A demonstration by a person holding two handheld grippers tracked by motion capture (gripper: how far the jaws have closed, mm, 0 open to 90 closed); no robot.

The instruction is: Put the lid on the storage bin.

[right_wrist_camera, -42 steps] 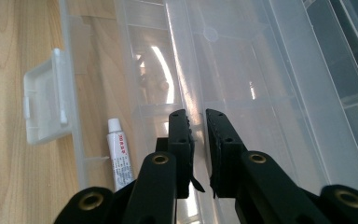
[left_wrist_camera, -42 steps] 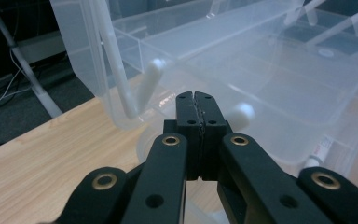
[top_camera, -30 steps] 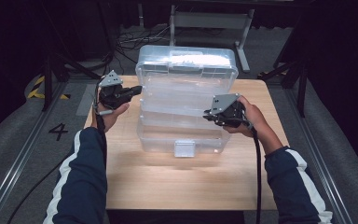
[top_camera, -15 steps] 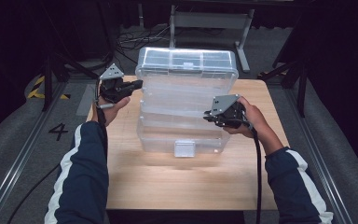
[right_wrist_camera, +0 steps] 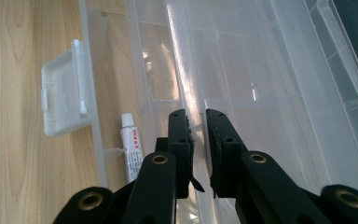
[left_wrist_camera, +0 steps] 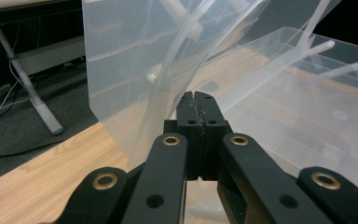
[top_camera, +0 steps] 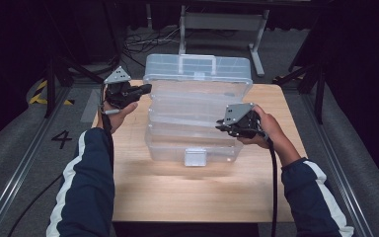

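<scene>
1. Gripping the clear plastic tiered box [top_camera: 197, 116] from its right side, the right gripper [top_camera: 220, 126] has its jaws drawn narrow on the thin rim of a tray [right_wrist_camera: 196, 112]. The right gripper view shows that rim passing between the two pads. I judge the hold is meant to steady or lift that tier while the box stands fanned open.
2. Box position: mid-table [top_camera: 187, 197], lid tier raised toward the far edge, lower tiers stepped toward the person, front latch [top_camera: 195, 157] facing the near edge.
3. Left gripper [top_camera: 145, 89]: jaws fully closed, pad against pad, nothing between them, as its own view [left_wrist_camera: 196, 100] shows plainly. Its tip sits just beside the left end of the upper tier. Whether it touches the plastic cannot be told. I judge it is placed as a closed prod to push or brace that end, not to grasp.
4. View differences:
   - The right gripper view reveals a small white tube [right_wrist_camera: 131, 151] with red print lying in the bottom tray near the latch; in the high view it is too faint to make out.
   - The left gripper view shows the hinge link arms [left_wrist_camera: 279, 58] and a pivot stud [left_wrist_camera: 152, 77] on the box's side wall.
   - The high view alone gives the whole layout: both hands, both sleeves and the box's place on the table.
</scene>
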